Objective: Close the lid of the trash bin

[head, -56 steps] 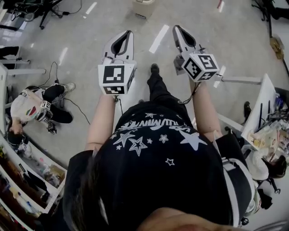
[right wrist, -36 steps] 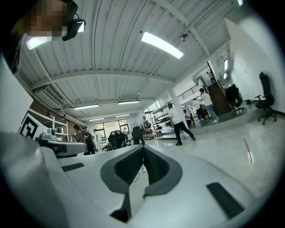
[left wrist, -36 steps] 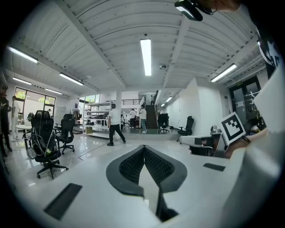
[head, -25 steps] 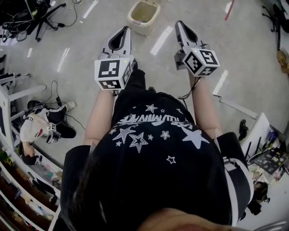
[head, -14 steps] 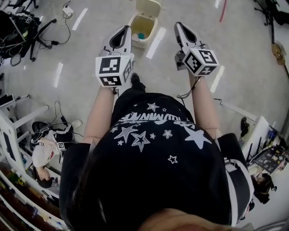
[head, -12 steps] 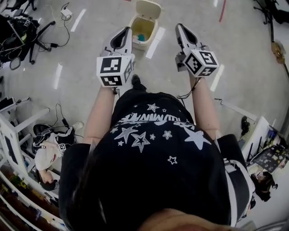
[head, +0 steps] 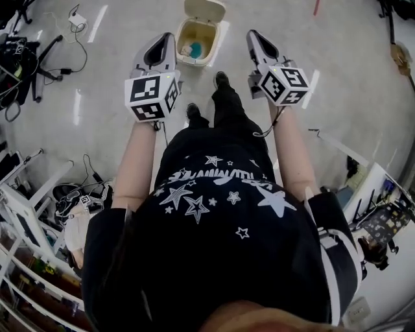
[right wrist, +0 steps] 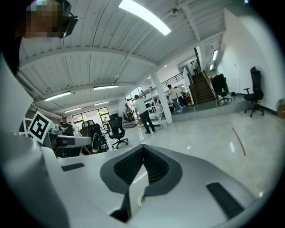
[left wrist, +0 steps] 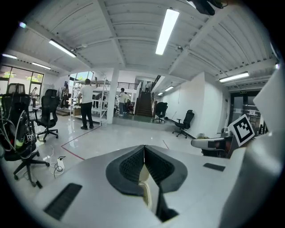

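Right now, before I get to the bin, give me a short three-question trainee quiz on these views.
1. True or false: the lid of the trash bin is shut.
2. Pick one. The left gripper is: A open; B shut and empty; C shut on the lid.
3. Fill in: in the head view, the trash bin shows ____ the left gripper and the right gripper.
Key: 1 false, the lid stands open; 2 B; 3 between.

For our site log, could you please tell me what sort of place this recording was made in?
Probably an open-plan office or lab: swivel office chairs, a staircase to an upper level, and strip lights over a wide polished floor.
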